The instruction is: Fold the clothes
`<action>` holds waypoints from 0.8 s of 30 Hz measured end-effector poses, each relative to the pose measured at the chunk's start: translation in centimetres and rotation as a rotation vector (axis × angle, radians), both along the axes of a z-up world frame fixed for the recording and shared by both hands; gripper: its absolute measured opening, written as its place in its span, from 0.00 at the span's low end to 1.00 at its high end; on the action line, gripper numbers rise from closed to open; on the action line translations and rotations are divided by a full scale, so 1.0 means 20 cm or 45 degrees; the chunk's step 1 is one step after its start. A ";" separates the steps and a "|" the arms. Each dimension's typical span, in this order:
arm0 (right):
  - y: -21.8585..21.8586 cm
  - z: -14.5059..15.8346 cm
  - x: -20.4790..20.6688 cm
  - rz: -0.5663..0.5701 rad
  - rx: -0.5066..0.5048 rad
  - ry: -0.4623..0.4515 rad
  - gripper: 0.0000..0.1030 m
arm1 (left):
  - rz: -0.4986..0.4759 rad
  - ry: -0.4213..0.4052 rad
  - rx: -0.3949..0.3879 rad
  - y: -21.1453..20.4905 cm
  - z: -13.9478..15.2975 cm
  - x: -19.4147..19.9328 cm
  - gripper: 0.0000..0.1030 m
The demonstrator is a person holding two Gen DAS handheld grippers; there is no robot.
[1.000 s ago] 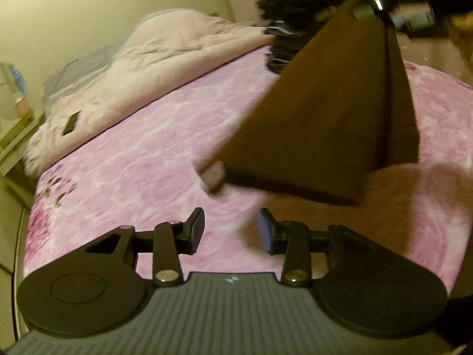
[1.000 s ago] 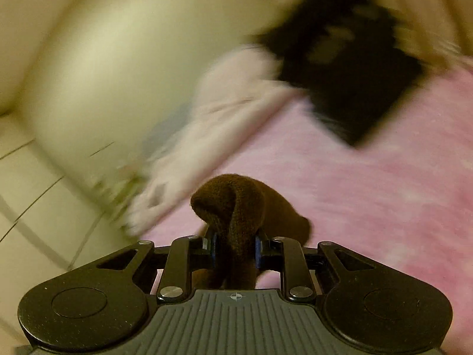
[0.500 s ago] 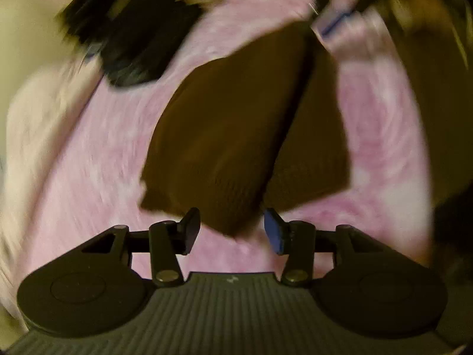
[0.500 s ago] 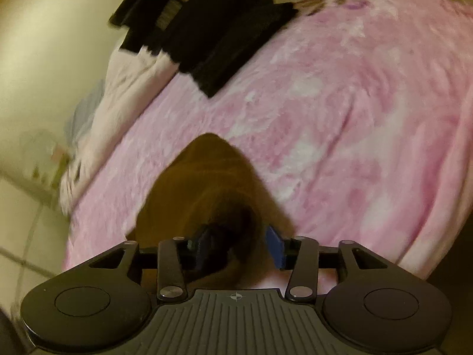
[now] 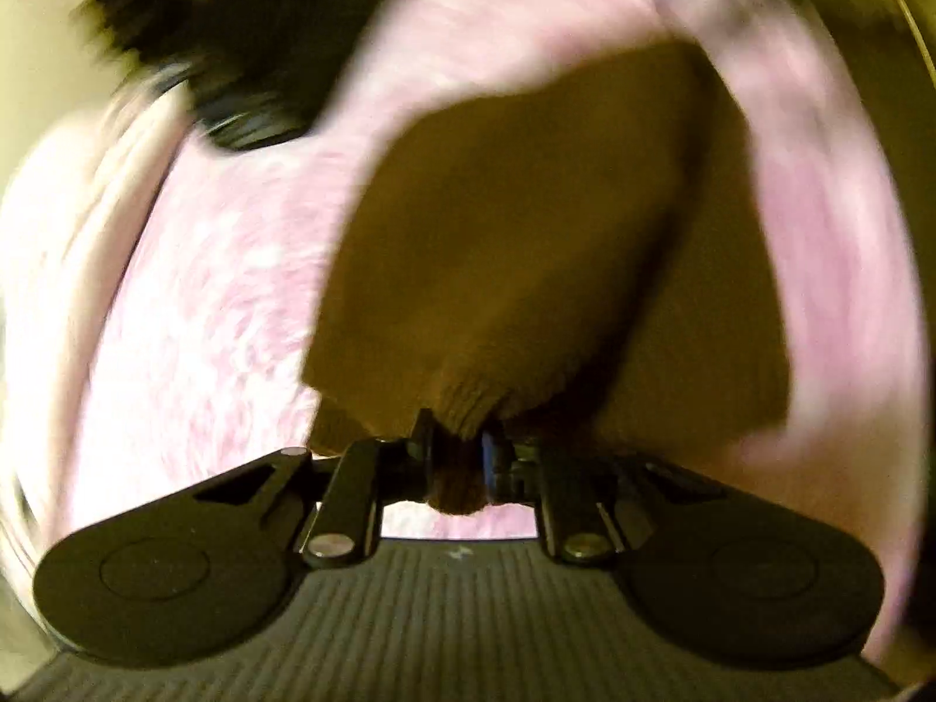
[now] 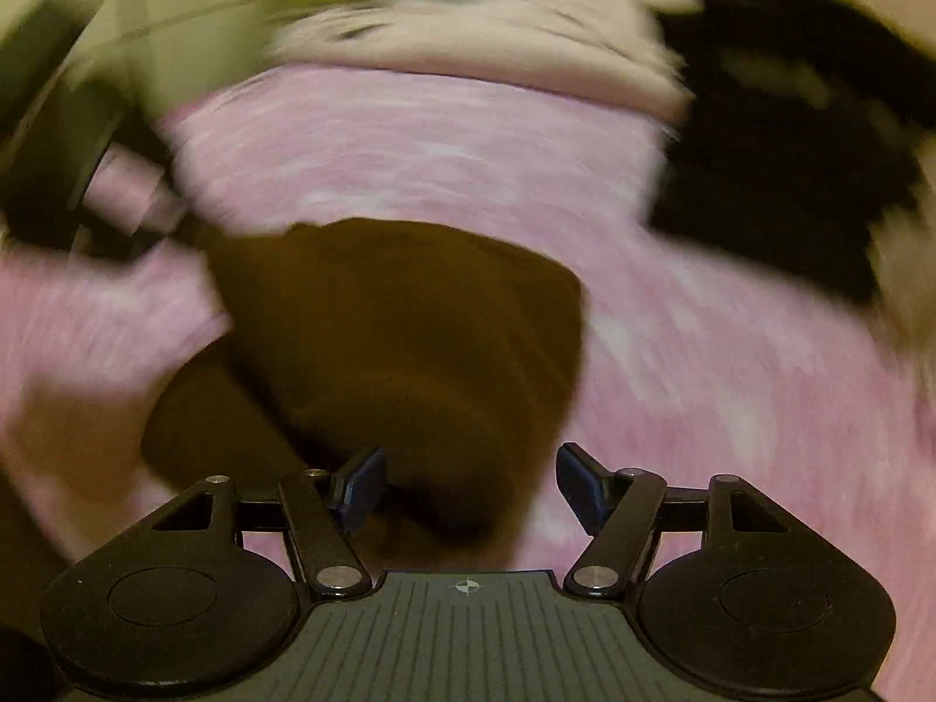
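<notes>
A brown knit garment (image 5: 526, 222) lies on the pink blanket (image 5: 222, 269). My left gripper (image 5: 459, 456) is shut on its ribbed edge, which bunches between the fingers. In the right wrist view the same brown garment (image 6: 409, 327) lies folded over just ahead of my right gripper (image 6: 471, 482), which is open and empty above its near edge. Both views are blurred by motion.
A pile of dark clothes (image 5: 245, 41) lies at the far end of the bed, also in the right wrist view (image 6: 790, 164). A pale quilt (image 6: 479, 41) lies bunched behind the blanket. A cream wall is beyond.
My right gripper has opened and let go of the brown garment, which dropped onto the blanket. My left gripper moved in and shut on its ribbed edge.
</notes>
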State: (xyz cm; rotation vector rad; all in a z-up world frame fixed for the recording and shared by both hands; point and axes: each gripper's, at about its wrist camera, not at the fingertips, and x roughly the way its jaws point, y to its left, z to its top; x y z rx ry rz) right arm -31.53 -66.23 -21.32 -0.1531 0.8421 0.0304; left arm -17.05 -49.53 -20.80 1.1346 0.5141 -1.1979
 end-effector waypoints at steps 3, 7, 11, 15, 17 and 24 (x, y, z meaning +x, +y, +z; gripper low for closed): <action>0.11 -0.07 0.06 0.163 -0.188 0.021 0.78 | 0.150 0.177 -0.167 0.01 0.18 0.07 0.10; 0.05 -0.12 0.12 0.106 -0.354 0.058 0.78 | 0.262 0.313 -0.308 0.06 0.30 0.11 0.10; -0.06 -0.10 0.14 -0.016 -0.465 0.035 0.78 | 0.186 0.248 -0.300 0.07 0.31 0.02 0.10; -0.10 -0.21 0.07 -0.008 -0.480 0.115 0.78 | -0.032 0.148 -0.174 0.03 0.18 -0.20 0.10; -0.13 -0.30 0.02 -0.014 -0.422 0.151 0.78 | -0.097 0.152 -0.050 0.01 0.00 -0.31 0.10; -0.32 -0.29 0.00 -0.210 -0.126 0.120 0.81 | -0.079 0.130 0.024 -0.05 -0.20 -0.48 0.10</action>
